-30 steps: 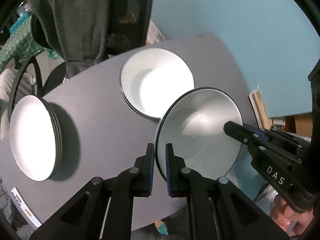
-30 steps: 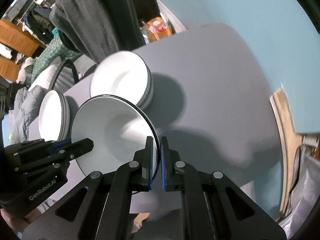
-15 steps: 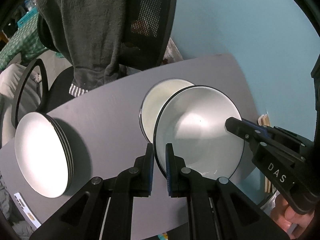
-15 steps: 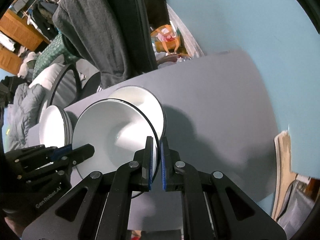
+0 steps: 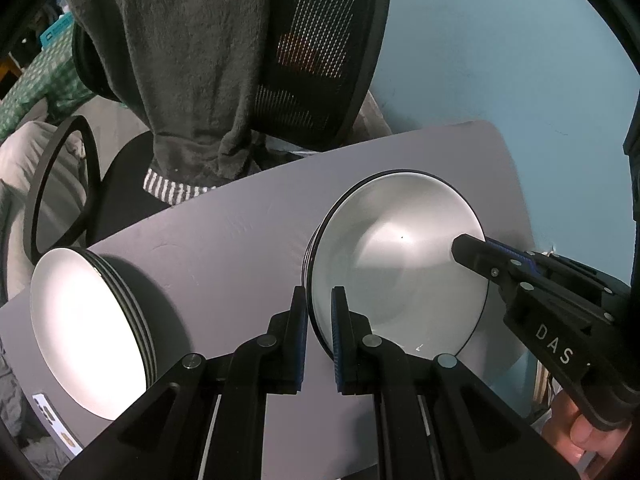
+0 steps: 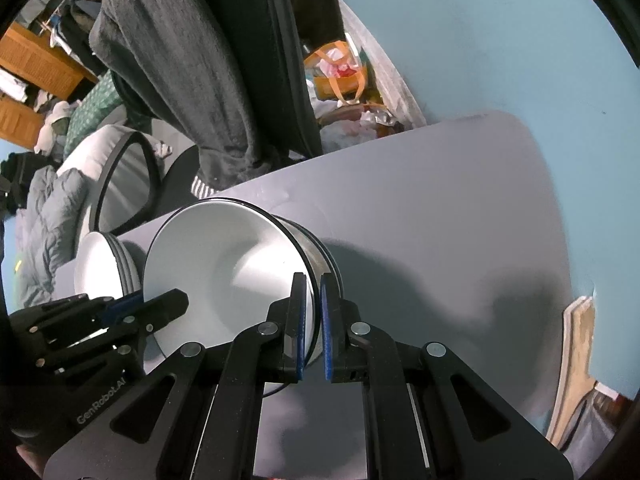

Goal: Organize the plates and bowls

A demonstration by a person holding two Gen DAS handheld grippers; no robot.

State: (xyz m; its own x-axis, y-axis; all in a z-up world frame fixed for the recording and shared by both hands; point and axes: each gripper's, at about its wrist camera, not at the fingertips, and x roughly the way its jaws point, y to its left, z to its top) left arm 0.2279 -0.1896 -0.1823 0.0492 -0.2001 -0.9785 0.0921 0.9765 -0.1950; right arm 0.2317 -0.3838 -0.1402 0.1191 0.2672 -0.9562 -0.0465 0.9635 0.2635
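Observation:
A white bowl with a dark rim sits on top of the bowl stack on the grey table. My left gripper is shut on its near left rim. My right gripper is shut on its right rim, and it shows from the side in the left wrist view. The bowl also shows in the right wrist view. A stack of white plates stands at the table's left, also seen in the right wrist view.
An office chair draped with a dark grey towel stands behind the table. A blue wall runs along the right. A wooden board leans off the table's right edge. A label strip lies at the near left corner.
Both grippers carried the bowl forward and lowered it onto the bowl stack, which it now covers. The grip on the rim is unchanged.

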